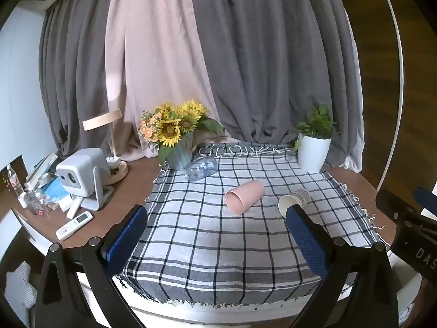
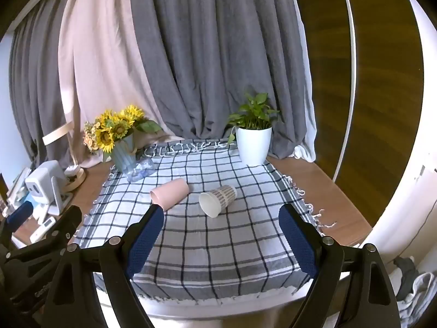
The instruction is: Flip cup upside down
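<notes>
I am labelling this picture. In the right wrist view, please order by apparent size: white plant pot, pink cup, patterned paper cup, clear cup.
1. white plant pot
2. pink cup and patterned paper cup: look alike, not ranked
3. clear cup, though it lies farther back and is partly hidden

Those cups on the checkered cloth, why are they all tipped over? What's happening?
A person holds two grippers, both open and empty, hovering over the near edge of the table. The pink cup, the paper cup and a clear plastic cup all lie on their sides on the checkered cloth. None is flipped upside down yet; nothing is being touched.
</notes>
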`<state>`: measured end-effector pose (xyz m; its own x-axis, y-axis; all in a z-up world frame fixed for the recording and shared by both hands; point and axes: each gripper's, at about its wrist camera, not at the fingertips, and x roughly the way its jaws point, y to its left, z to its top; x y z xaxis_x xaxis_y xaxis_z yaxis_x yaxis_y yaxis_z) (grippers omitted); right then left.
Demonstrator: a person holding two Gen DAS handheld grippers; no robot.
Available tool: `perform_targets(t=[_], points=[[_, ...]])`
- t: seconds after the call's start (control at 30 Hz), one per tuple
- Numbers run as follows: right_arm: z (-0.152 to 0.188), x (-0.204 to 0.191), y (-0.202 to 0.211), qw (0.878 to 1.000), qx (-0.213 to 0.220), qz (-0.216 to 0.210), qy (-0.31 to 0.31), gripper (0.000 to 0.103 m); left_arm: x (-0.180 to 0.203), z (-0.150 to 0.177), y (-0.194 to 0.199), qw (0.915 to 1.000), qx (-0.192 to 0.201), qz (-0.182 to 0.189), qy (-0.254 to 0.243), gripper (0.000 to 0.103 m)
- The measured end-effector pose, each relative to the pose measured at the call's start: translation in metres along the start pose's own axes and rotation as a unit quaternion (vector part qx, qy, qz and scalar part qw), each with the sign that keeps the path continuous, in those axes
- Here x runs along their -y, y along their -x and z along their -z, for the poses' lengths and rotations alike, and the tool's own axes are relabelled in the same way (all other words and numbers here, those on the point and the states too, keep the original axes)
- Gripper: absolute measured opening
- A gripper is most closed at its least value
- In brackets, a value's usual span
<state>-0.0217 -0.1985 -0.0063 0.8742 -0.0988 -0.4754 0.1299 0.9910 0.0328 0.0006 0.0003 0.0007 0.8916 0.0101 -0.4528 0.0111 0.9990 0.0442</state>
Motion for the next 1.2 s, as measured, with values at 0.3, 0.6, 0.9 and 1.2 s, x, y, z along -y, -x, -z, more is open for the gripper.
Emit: perform_targets(t=[0.3, 0.6, 0.9, 1.2], points=[[0.000, -0.003, 0.002, 1.000, -0.007, -0.003, -0.002, 0.086, -0.005, -0.001, 0.006, 0.9999, 0.001, -0.005, 0.009, 0.103], [0.000, -0.002, 0.003, 1.000, -0.009, -0.005, -0.005, 0.086, 0.003, 0.001, 0.006, 0.9999, 0.004, -0.009, 0.010, 0.103], [0.000, 0.000, 0.004, 1.000, -0.009, -0.006, -0.006, 0.086, 0.006, 0.001, 0.008, 0.9999, 0.003, -0.007, 0.013, 0.103], [-0.002, 0.002, 0.001, 1.000, -0.010, -0.006, -0.007, 0.086, 0.006, 0.001, 0.007, 0.9999, 0.001, -0.006, 0.013, 0.103]])
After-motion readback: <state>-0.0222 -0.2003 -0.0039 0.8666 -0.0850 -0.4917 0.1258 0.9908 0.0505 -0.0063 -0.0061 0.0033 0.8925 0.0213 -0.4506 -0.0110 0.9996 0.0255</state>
